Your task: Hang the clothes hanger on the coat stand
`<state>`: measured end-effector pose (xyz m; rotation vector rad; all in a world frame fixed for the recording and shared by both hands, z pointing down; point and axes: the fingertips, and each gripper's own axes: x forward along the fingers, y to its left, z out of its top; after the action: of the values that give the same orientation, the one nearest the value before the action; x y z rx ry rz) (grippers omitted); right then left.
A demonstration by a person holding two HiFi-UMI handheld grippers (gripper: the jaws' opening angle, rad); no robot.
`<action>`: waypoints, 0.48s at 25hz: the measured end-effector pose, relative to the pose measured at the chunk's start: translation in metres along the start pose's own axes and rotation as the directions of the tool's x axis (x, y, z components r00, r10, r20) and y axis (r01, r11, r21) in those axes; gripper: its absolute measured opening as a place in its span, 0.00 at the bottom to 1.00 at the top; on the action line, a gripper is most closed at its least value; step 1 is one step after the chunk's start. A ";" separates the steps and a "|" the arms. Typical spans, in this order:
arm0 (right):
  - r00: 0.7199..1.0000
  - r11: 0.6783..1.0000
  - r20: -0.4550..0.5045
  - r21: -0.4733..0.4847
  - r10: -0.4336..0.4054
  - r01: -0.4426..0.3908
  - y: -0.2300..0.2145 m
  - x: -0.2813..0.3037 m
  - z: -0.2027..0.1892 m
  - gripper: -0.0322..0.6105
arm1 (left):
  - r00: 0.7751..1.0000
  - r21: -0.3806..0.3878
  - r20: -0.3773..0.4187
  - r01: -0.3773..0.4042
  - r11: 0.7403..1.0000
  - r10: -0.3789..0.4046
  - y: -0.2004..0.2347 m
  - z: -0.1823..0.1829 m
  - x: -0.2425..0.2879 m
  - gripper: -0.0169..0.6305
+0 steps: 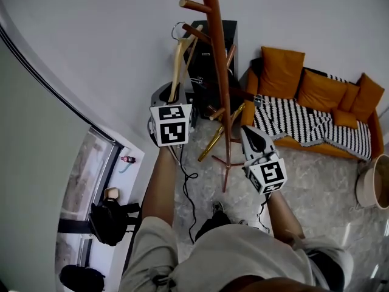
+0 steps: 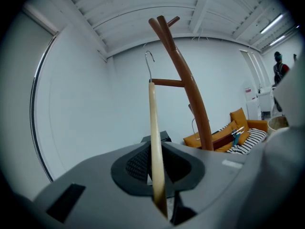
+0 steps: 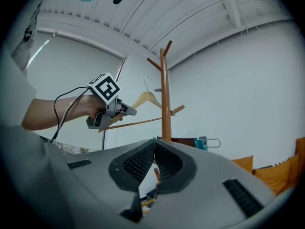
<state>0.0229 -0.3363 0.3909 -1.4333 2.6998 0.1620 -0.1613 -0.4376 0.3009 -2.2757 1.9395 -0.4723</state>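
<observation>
- My left tool (image 1: 172,102) (image 2: 159,175) pinches the pale wooden clothes hanger (image 1: 178,62) (image 2: 152,128) at its lower part and holds it upright and edge-on.
- In the left gripper view, the hanger's thin metal hook (image 2: 149,61) sits at 12 o'clock, just above the tip of a short horizontal peg (image 2: 167,83).
- The tall reddish-brown wooden coat stand (image 1: 217,59) (image 2: 190,94) (image 3: 165,99) rises at 1 o'clock from the hanger.
- In the right gripper view the hanger (image 3: 143,99) sits at 9 o'clock from the stand's pole, near it but apart, with the hook on no peg.
- My right tool (image 1: 246,131) (image 3: 153,151) is pressed together with nothing between its pads, low beside the pole.
- An orange-cushioned sofa (image 1: 316,90) with a black-and-white striped throw (image 1: 292,120) lies at 3 o'clock from the stand.
</observation>
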 end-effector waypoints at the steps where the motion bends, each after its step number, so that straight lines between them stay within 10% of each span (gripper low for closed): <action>1: 1.000 1.000 0.009 -0.004 0.002 -0.002 -0.001 0.003 0.005 0.06 | 1.000 -0.002 0.002 0.001 1.000 -0.001 0.000 -0.002 0.003 0.11; 12: 1.000 0.999 0.018 -0.032 -0.013 0.014 -0.012 0.030 0.020 0.06 | 1.000 0.039 0.009 -0.001 0.999 0.000 -0.014 -0.003 0.025 0.11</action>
<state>0.0169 -0.3649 0.3665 -1.4515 2.6848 0.2169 -0.1457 -0.4594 0.3118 -2.2497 1.9092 -0.4952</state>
